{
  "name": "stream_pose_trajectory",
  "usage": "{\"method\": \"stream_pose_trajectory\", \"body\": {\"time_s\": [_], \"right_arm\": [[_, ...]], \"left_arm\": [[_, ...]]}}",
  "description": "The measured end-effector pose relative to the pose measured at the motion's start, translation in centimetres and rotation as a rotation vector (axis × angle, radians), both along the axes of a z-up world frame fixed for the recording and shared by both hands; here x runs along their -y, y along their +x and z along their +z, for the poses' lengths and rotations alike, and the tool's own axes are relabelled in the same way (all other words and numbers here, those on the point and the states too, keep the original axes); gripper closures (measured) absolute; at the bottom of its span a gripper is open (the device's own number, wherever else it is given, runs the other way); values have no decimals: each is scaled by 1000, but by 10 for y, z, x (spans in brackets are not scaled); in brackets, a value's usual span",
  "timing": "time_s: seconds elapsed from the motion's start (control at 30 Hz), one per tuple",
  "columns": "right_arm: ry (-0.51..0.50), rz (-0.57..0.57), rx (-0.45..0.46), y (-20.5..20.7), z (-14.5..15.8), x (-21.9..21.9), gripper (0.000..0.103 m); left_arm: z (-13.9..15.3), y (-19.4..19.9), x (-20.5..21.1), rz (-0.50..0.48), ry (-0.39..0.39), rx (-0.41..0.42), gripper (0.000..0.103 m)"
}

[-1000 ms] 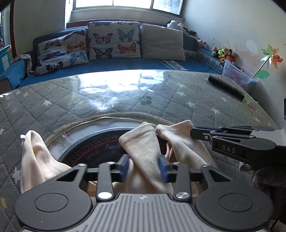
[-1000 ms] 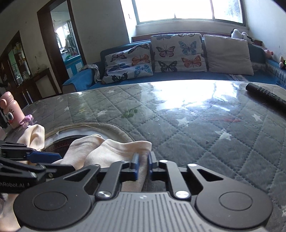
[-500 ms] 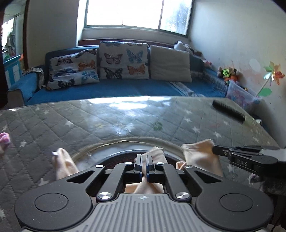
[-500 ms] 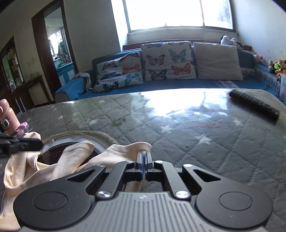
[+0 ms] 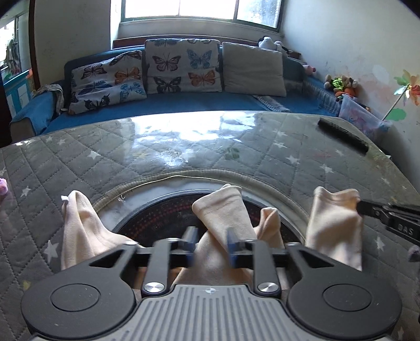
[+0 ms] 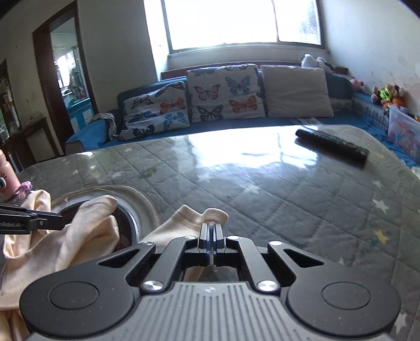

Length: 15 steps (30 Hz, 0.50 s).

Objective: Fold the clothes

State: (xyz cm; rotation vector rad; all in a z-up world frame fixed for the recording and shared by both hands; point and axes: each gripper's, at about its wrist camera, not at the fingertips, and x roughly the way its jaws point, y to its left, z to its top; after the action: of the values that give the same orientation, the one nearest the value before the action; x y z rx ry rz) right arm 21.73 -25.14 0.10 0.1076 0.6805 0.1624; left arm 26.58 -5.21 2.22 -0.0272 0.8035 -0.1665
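One cream garment (image 5: 223, 209) lay bunched over a round dark inset (image 5: 168, 212) at the near edge of the table (image 5: 183, 147). Two grippers were present. The left gripper (image 5: 209, 240) had its jaws spread, having just been opening, with a fold of the garment between them but not pressed. The right gripper (image 6: 210, 230) had its jaws pressed together, pinching a garment edge. One black remote (image 6: 332, 148) lay at the far right of the table. The table carried a grey quilted star-print cover under a glossy sheet. Behind stood one blue sofa (image 5: 183, 102) with three cushions, below a window (image 6: 236, 21).
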Motion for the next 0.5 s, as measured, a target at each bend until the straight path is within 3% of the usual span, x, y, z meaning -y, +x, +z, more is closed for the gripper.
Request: {"method": "stream_pose_trajectory", "body": {"time_s": [0.1, 0.3, 0.4, 0.5], "right_arm": [[21, -12, -21, 2, -7, 6, 101], [44, -20, -40, 5, -17, 9, 99], [53, -21, -41, 4, -19, 10, 97], [58, -18, -41, 4, -19, 10, 96]], "left_arm": [[-3, 7, 0, 13, -7, -1, 55], [-12, 21, 4, 15, -22, -27, 54], [-17, 26, 3, 20, -43, -37, 56], [-18, 28, 2, 15, -67, -38, 75]]}}
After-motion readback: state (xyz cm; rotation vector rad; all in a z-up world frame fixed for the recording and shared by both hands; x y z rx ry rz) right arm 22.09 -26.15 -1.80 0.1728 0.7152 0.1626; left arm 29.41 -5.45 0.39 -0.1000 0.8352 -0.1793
